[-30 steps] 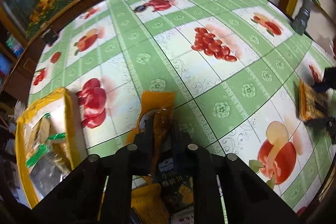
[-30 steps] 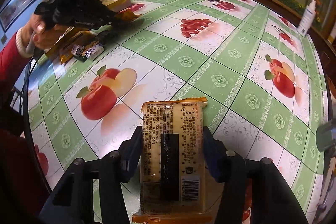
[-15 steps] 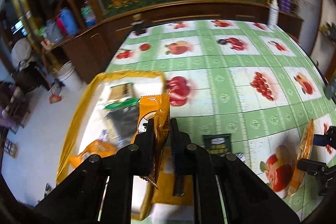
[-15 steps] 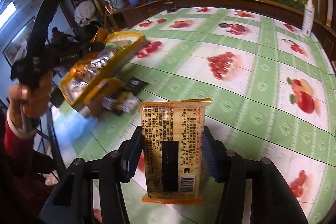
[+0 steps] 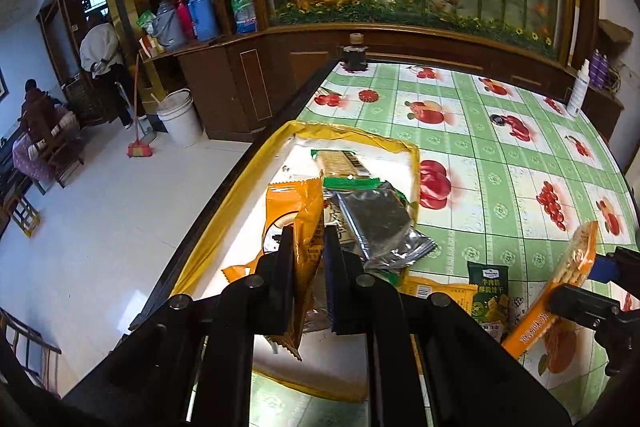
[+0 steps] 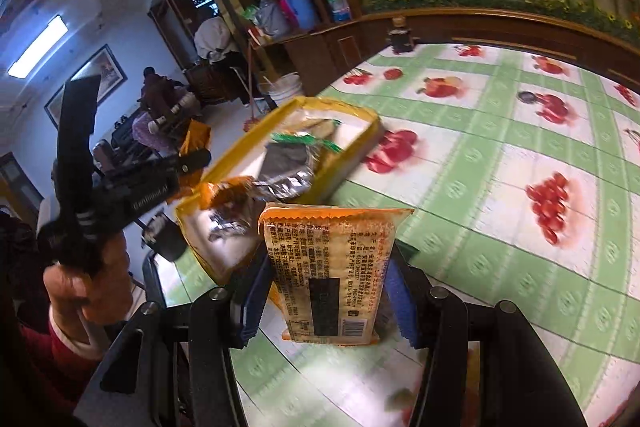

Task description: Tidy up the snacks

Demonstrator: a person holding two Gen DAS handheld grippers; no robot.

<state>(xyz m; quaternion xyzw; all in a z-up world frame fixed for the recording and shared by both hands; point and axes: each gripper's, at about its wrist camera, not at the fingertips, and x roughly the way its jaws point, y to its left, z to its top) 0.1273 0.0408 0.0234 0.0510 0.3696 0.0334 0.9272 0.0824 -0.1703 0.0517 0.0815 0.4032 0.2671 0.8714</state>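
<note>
Item 1, left gripper (image 5: 306,269): my fingers (image 5: 285,267) are pressed nearly together, pinching the orange snack packet (image 5: 294,215) by its thin edge. The packet hangs upright above the yellow-rimmed tray (image 5: 240,195), which I judge suits dropping it straight in.

Item 2, right gripper (image 6: 326,301): blue-padded fingers (image 6: 254,301) stand about half spread, clamped on the two long sides of the cracker pack (image 6: 332,267), printed back toward the camera. The wide hold across the pack probably keeps it flat and uncrushed. In the left wrist view the same pack shows at 3 o'clock, edge-on, clear of the surface.

Item 3, tray contents: a silver-grey foil pouch (image 5: 376,223) just beyond my left fingers at 1 o'clock, a green-ended wrapper (image 5: 352,183) past it, and another cracker pack (image 5: 340,163) toward 12 o'clock. The goods lie loosely overlapped.

Item 4, unsorted stock on the surface (image 5: 500,155): a green biscuit packet (image 5: 488,287) and a yellow packet (image 5: 440,293) lie at about 3 o'clock of the left fingers, just outside the tray.

Item 5, status: by my reckoning both held packets are bound for the tray; neither is released yet.
</note>
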